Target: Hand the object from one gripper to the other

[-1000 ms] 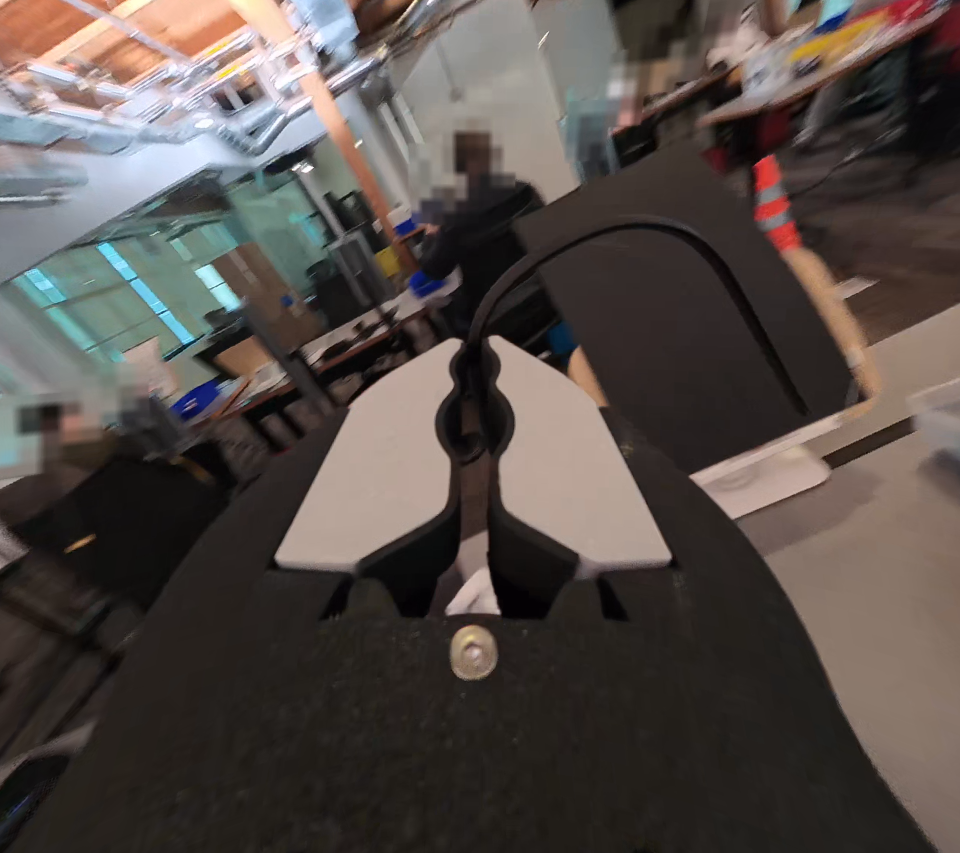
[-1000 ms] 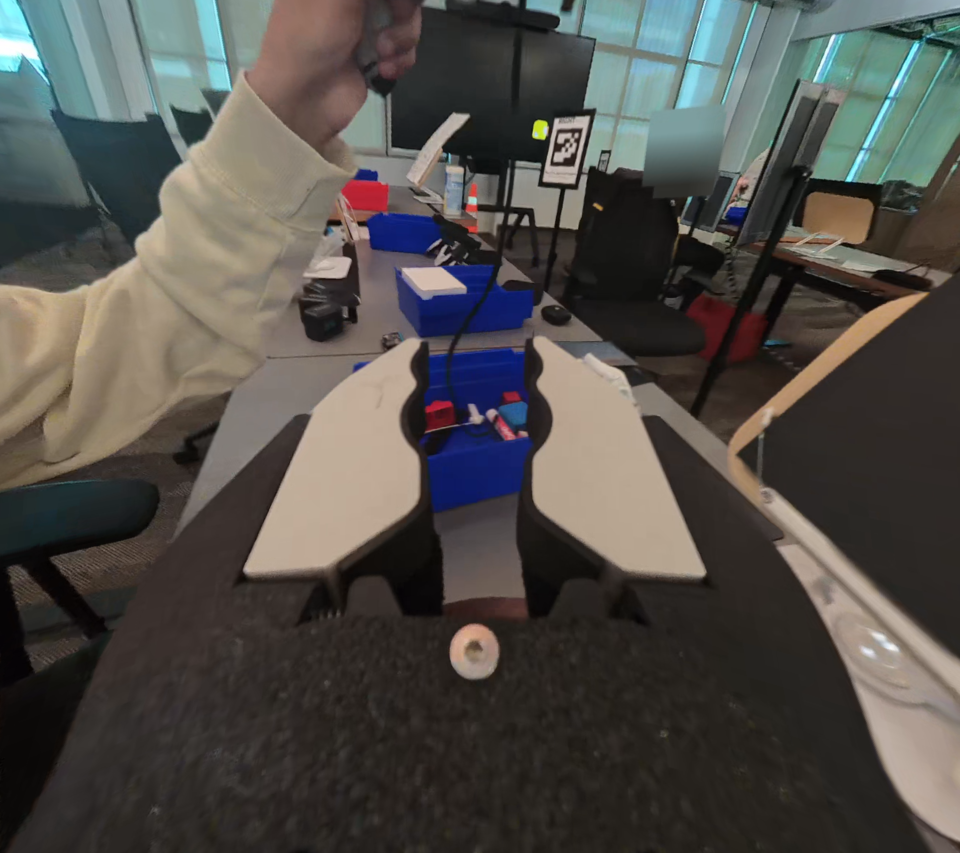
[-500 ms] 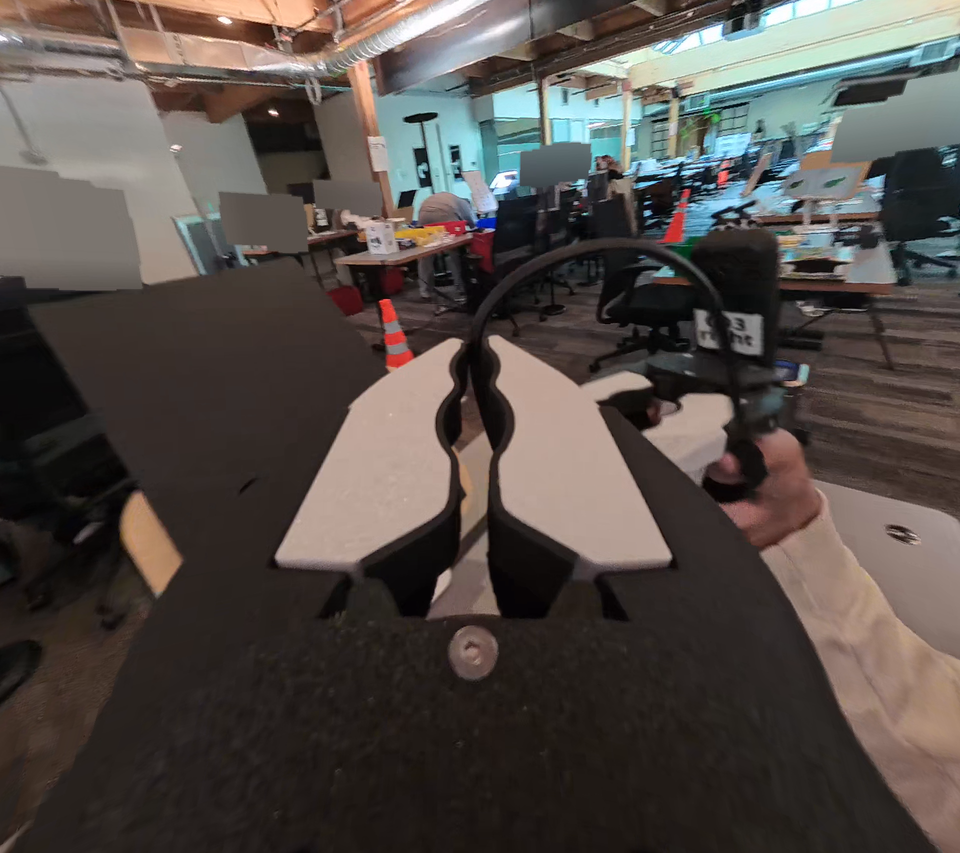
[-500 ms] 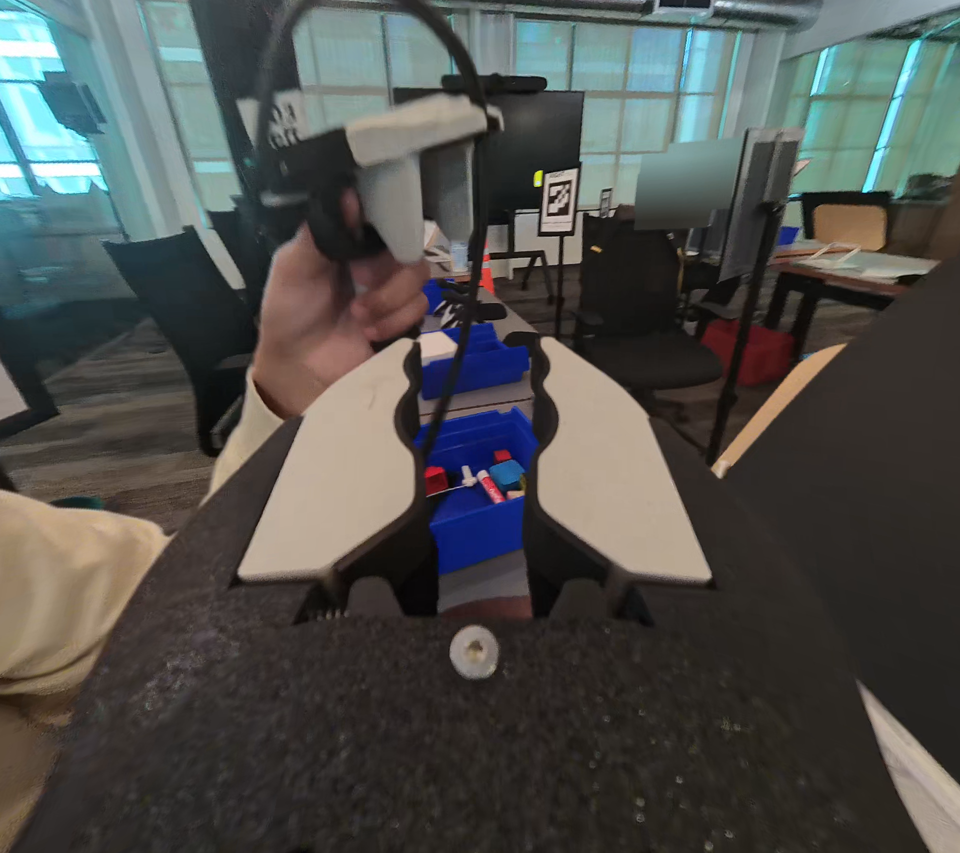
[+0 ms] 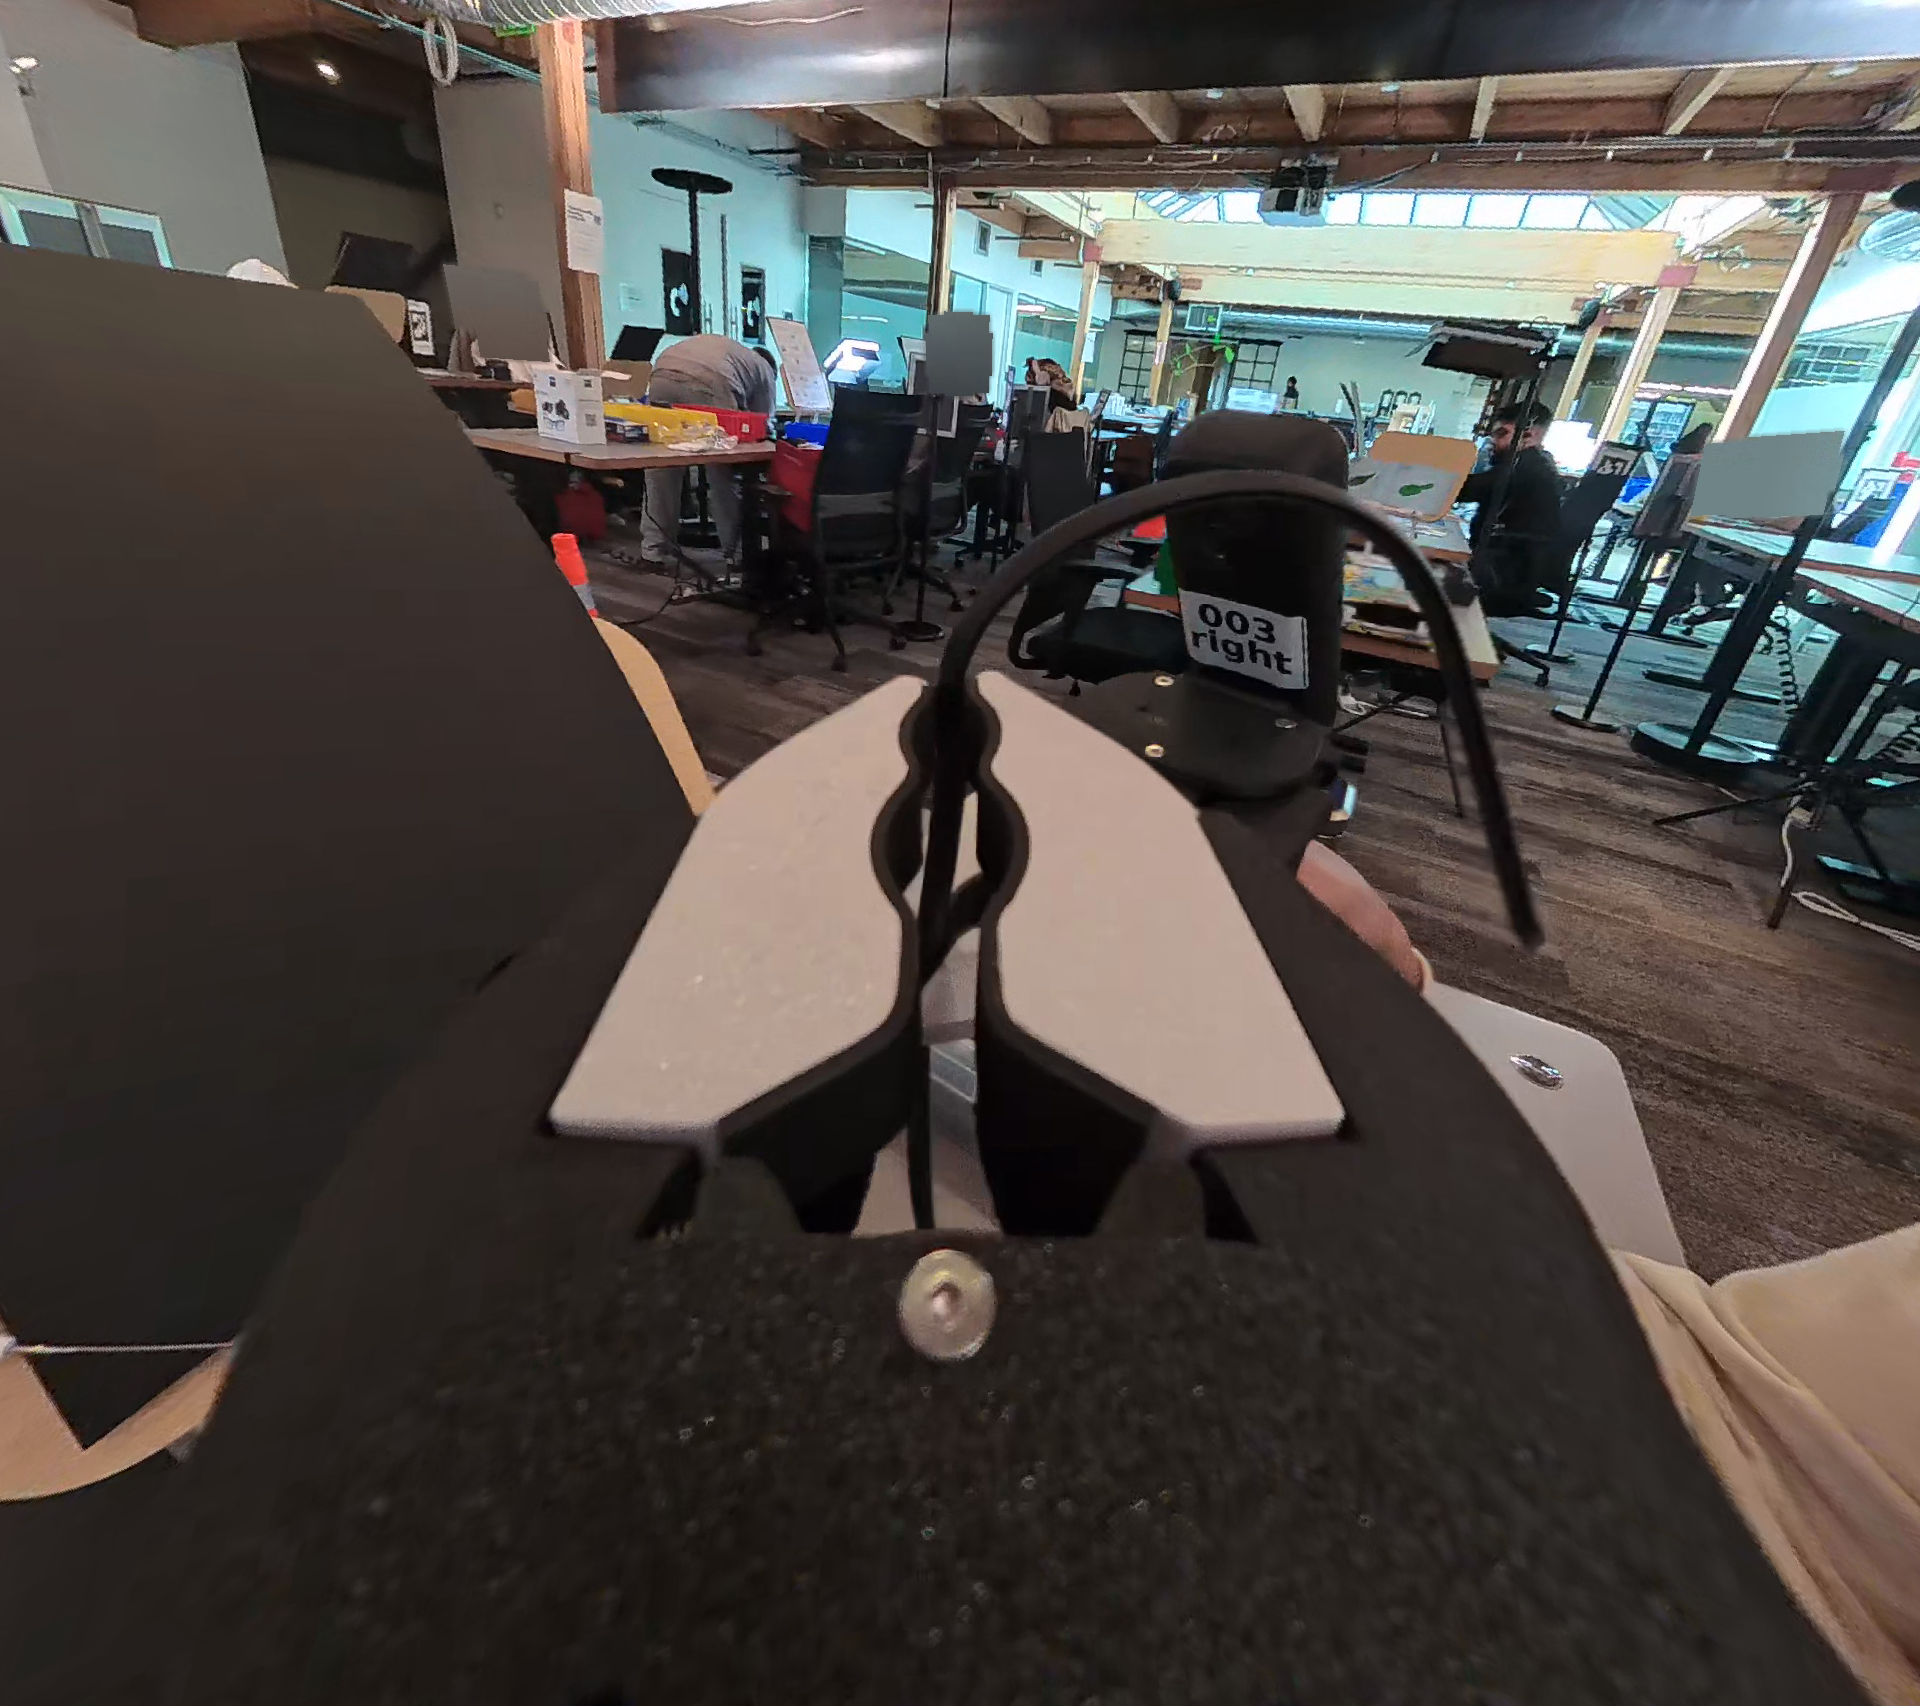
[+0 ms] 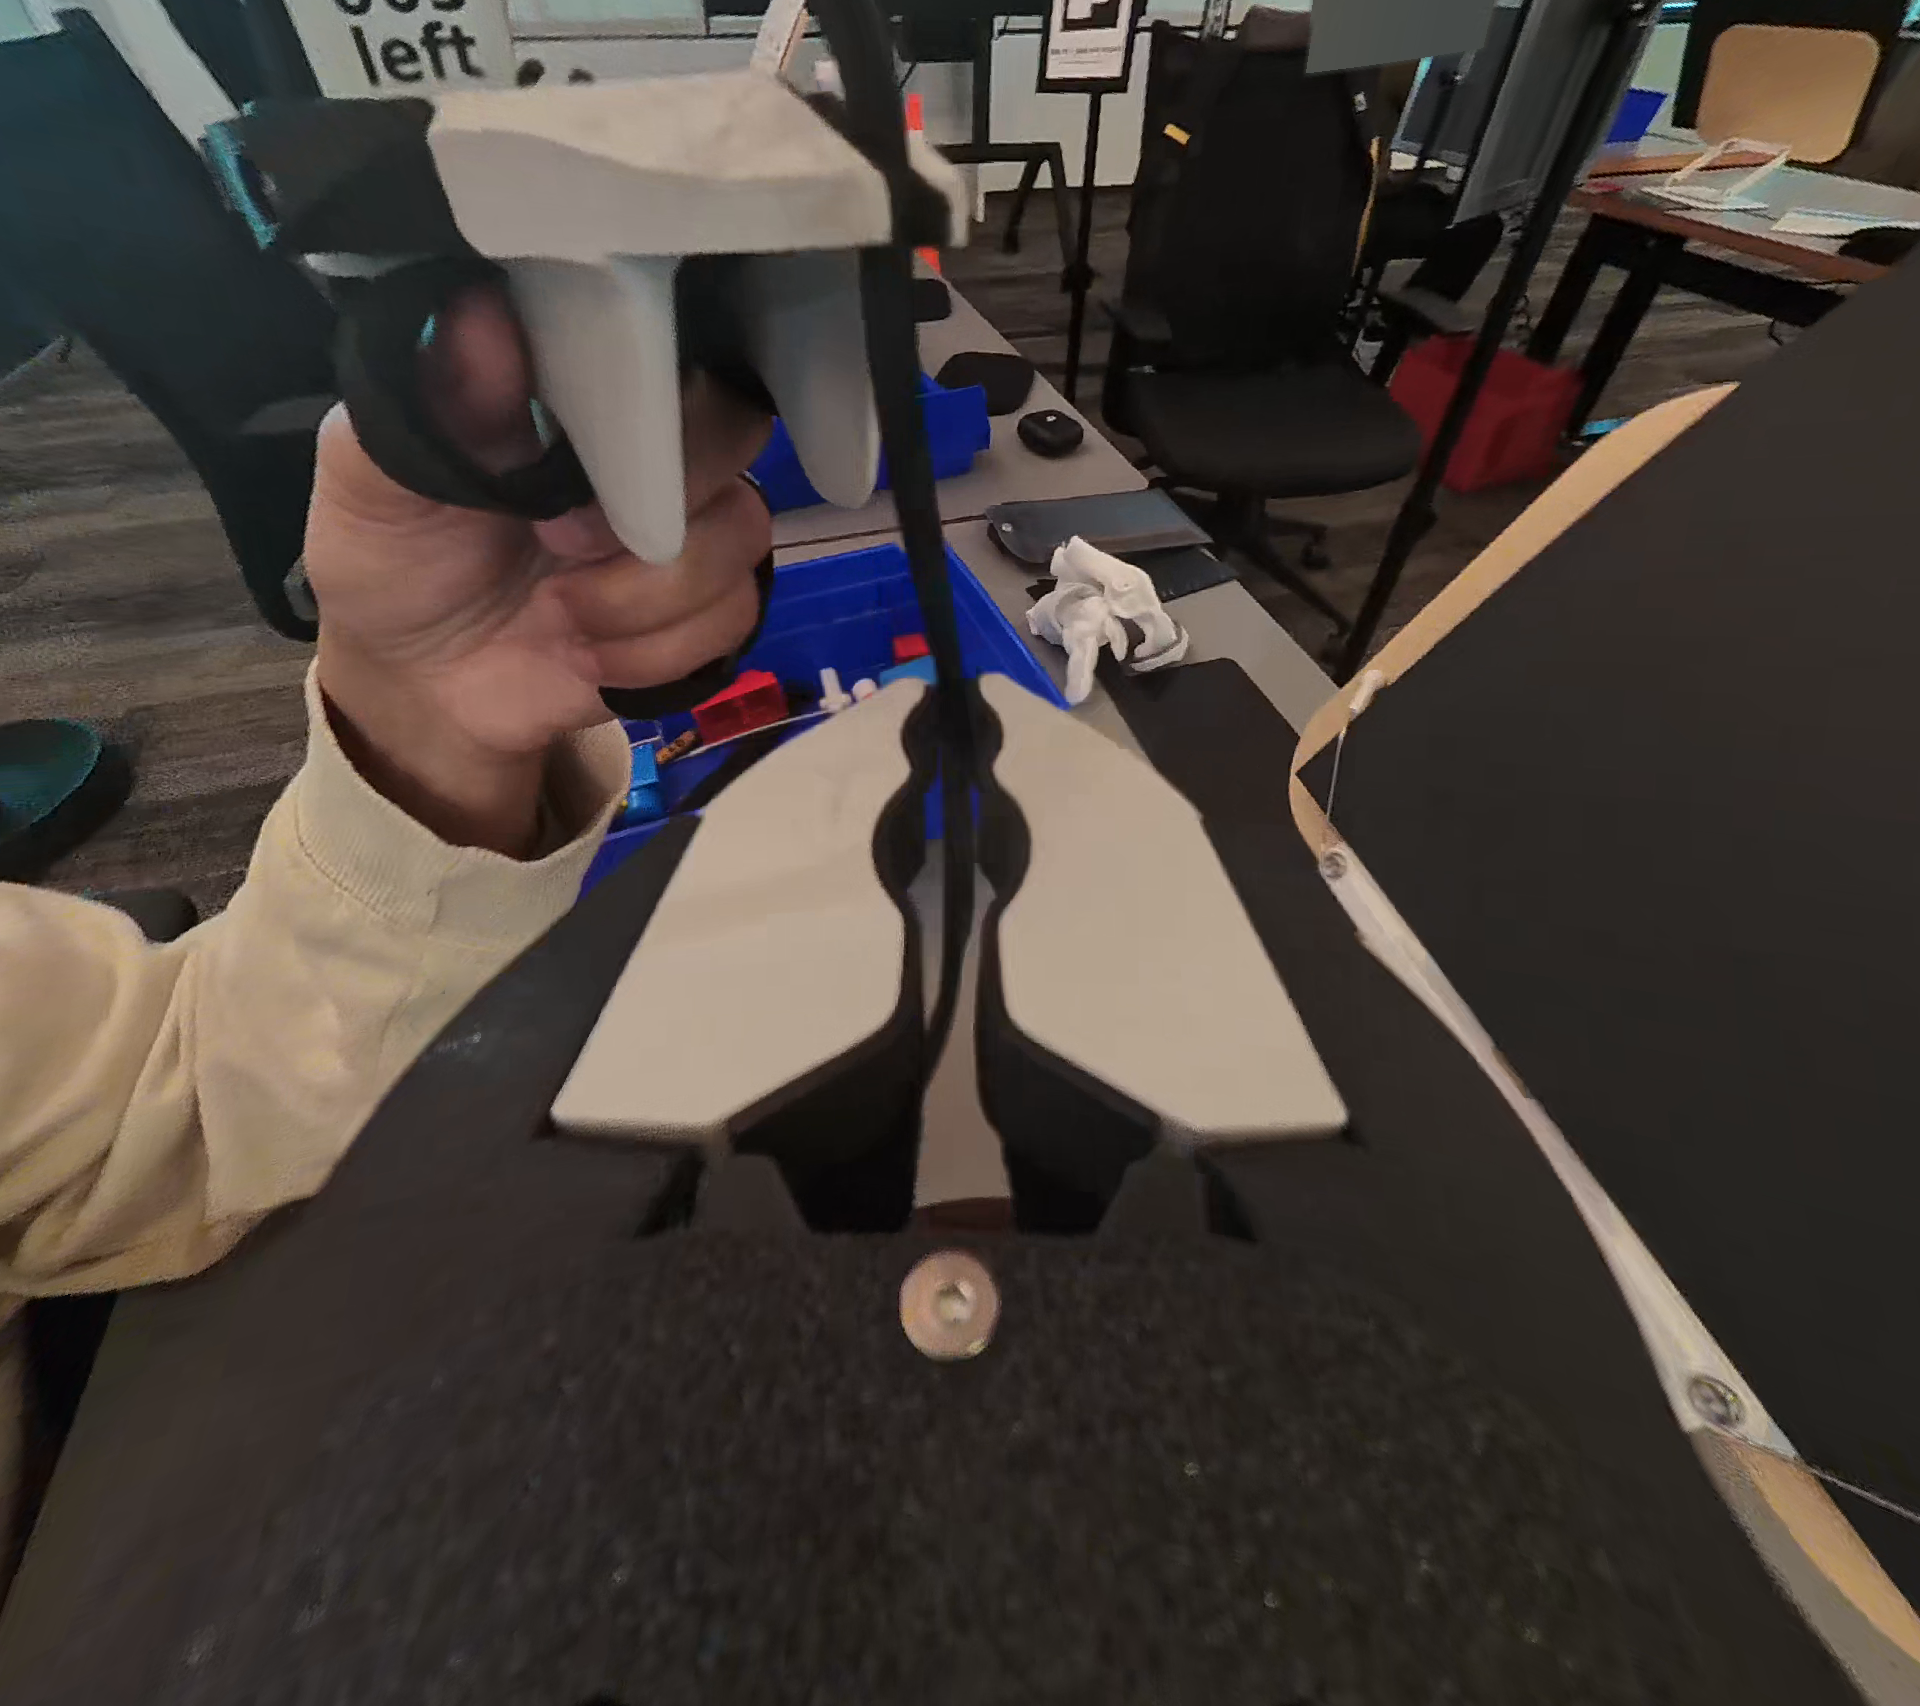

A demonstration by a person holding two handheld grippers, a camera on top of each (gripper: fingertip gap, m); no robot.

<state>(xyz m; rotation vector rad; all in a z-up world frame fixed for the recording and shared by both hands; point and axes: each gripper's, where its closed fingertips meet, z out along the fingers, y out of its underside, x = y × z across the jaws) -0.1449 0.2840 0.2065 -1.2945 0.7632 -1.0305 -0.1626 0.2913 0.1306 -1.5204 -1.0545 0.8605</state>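
Note:
The object is a thin black cable (image 5: 1195,498). My left gripper (image 5: 951,700) is shut on it; the cable loops up from the fingertips, arcs right and ends free. A lower stretch runs down between the fingers. In the right wrist view the cable (image 6: 914,409) drops from the left gripper (image 6: 914,202), held in a hand, into my right gripper (image 6: 951,706), which is shut on it. The right gripper's black body (image 5: 1236,721) shows just beyond the left fingers; its fingertips are hidden there.
Below the grippers stands a blue bin (image 6: 831,607) with small coloured pieces on a grey table (image 6: 1236,648), next to a crumpled white item (image 6: 1101,617). A black board (image 6: 1662,721) rises close on the right. Office chairs (image 6: 1247,409) and desks fill the room behind. My hands' fingertips stand some 7 centimeters from each other.
My right gripper was open and is now shut on the cable's lower stretch. The two grippers have come close together. The left gripper stays shut on the cable.

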